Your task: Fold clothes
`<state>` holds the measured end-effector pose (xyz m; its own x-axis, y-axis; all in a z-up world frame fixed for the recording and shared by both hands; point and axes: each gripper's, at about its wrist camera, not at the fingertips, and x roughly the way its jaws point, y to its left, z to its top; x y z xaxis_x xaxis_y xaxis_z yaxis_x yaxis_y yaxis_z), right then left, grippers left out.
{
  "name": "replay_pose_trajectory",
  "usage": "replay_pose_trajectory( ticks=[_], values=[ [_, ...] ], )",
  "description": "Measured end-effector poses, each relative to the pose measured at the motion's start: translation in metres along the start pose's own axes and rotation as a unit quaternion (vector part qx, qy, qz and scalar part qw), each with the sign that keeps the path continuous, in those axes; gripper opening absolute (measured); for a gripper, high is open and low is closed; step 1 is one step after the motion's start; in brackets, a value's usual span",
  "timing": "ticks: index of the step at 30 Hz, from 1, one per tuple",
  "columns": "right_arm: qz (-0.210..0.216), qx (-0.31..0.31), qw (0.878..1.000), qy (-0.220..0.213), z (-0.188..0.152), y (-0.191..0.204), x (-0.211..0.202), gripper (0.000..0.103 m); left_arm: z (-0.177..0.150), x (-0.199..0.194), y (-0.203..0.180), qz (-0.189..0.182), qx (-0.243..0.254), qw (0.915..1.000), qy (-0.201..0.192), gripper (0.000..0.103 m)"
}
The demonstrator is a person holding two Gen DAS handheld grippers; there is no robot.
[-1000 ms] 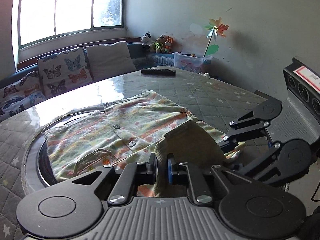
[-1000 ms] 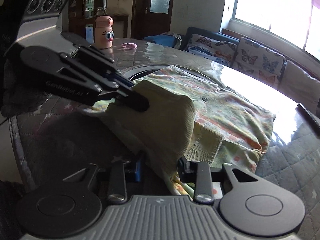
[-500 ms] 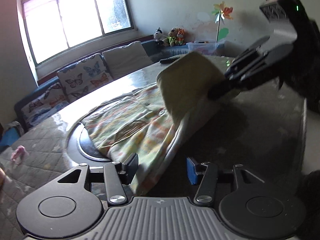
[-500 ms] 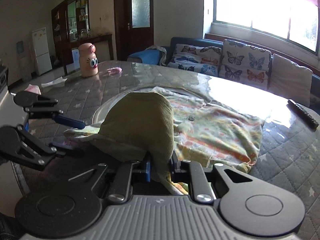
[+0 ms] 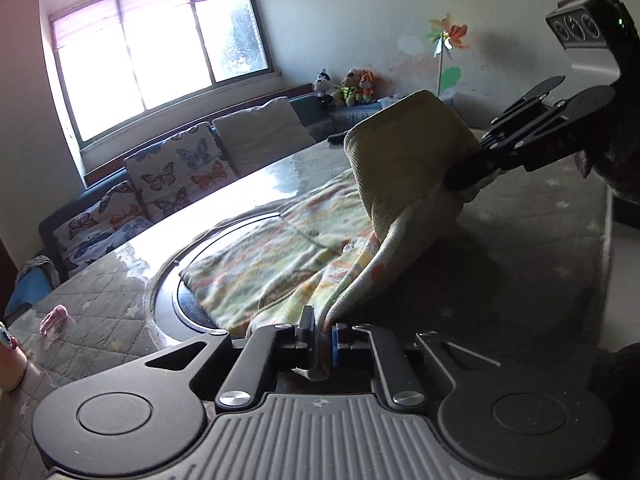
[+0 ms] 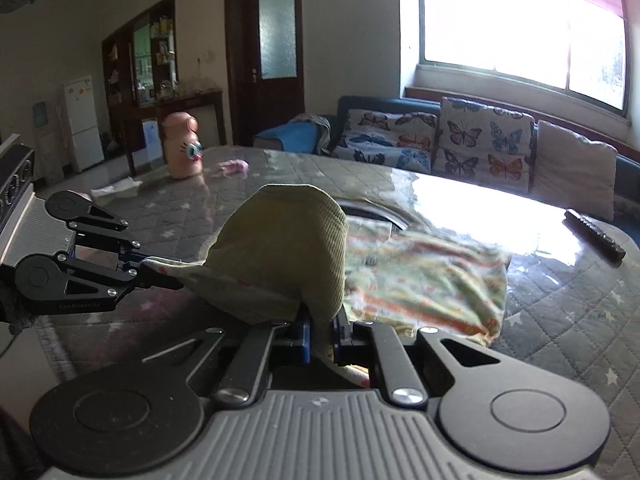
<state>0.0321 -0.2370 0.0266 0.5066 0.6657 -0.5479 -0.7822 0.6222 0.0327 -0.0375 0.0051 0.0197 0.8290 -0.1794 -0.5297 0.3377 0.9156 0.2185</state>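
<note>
A small patterned garment [image 5: 280, 264] in yellow, green and orange lies on the quilted table, partly over a round dark inset. Its near edge with an olive ribbed cuff [image 5: 400, 160] is lifted off the table. My left gripper [image 5: 322, 338] is shut on the garment's near edge. My right gripper [image 6: 320, 334] is shut on the olive cuff [image 6: 288, 248] end. The garment's body [image 6: 424, 272] trails away from the right gripper toward the window. Each gripper shows in the other's view, the right [image 5: 464, 176] and the left [image 6: 160, 276], with the fabric stretched between them.
A quilted cover lies on the table [image 6: 580, 320]. A pink bottle with eyes [image 6: 182, 146] and a pink scrap [image 6: 232, 167] stand at the far left. A dark remote [image 6: 594, 234] lies at the right. A sofa with butterfly cushions [image 6: 472, 140] is behind.
My left gripper, open half a second ago, has shut on the garment's near edge. Both grippers have lifted that edge and the cuff higher, drawing the fabric between them.
</note>
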Motion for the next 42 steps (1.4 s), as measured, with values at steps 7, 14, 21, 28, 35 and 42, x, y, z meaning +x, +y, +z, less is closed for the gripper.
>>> replay_pose_trajectory(
  ticks=[7, 14, 21, 28, 35, 42],
  values=[
    [0.023, -0.026, 0.999, -0.010, -0.001, 0.019, -0.063, 0.009, 0.005, -0.054, -0.020, -0.068, -0.023, 0.9974, 0.013, 0.008],
    [0.014, -0.033, 0.999, -0.011, 0.019, 0.013, -0.058, 0.009, 0.022, -0.043, 0.000, -0.063, -0.056, 0.9964, 0.006, 0.008],
    [0.013, -0.037, 0.999, -0.002, 0.060, -0.014, -0.008, 0.009, 0.040, 0.001, 0.049, -0.051, -0.110, 0.9924, 0.021, 0.008],
    [0.009, -0.037, 0.998, 0.044, 0.084, -0.041, 0.076, 0.009, 0.036, 0.068, 0.097, -0.045, -0.179, 0.9795, 0.080, 0.009],
    [-0.016, 0.002, 0.998, 0.059, 0.063, -0.055, 0.129, 0.021, 0.012, 0.112, 0.115, -0.029, -0.221, 0.9660, 0.132, 0.010],
    [-0.057, 0.072, 0.995, 0.039, 0.028, -0.080, 0.109, 0.025, 0.011, 0.110, 0.121, -0.011, -0.228, 0.9658, 0.123, 0.017]
  ],
)
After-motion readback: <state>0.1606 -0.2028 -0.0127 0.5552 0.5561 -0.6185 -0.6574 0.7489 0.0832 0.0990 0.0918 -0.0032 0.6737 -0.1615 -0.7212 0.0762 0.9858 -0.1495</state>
